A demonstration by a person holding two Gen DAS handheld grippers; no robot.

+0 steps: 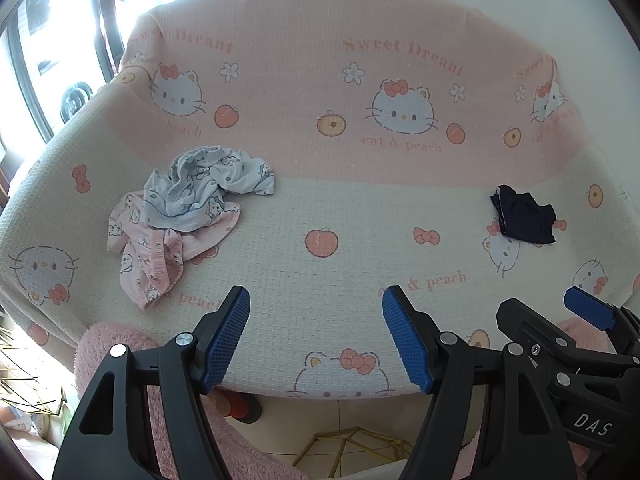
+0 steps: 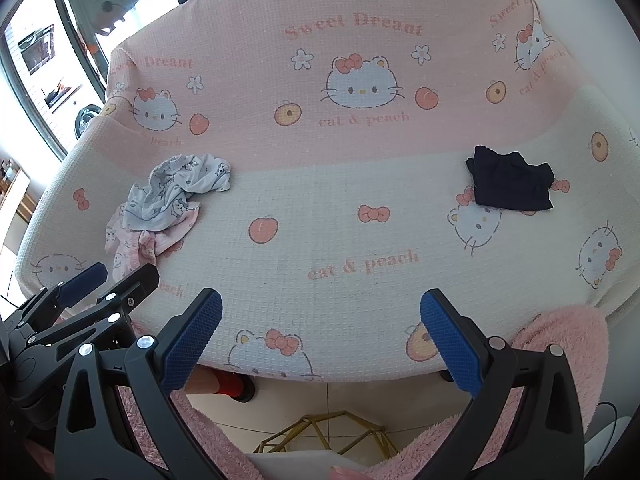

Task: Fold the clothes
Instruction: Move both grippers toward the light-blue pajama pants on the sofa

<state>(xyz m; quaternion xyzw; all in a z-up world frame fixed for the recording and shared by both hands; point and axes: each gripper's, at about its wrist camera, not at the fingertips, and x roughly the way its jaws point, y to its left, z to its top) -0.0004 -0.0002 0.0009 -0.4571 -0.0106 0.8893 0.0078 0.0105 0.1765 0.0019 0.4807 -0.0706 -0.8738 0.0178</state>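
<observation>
A crumpled light-blue printed garment (image 1: 204, 188) (image 2: 176, 194) lies on top of a crumpled pink printed garment (image 1: 152, 256) (image 2: 148, 242) at the left of the sofa seat. A dark navy folded garment (image 1: 524, 216) (image 2: 510, 184) rests at the right of the seat. My left gripper (image 1: 316, 336) is open above the seat's front edge, holding nothing. My right gripper (image 2: 320, 344) is open too, also empty, near the front edge. Each gripper shows beside the other: the right gripper (image 1: 588, 312) at the right of the left wrist view, the left gripper (image 2: 100, 280) at the left of the right wrist view.
The sofa wears a pink and cream cat-print cover (image 1: 320, 208) (image 2: 320, 216). Fluffy pink fabric (image 1: 120, 344) (image 2: 560, 344) hangs at the front corners. Below lie a tiled floor (image 2: 320, 400), a gold wire frame (image 2: 328, 432) and a red object (image 2: 230, 386). A window (image 1: 60, 40) is at left.
</observation>
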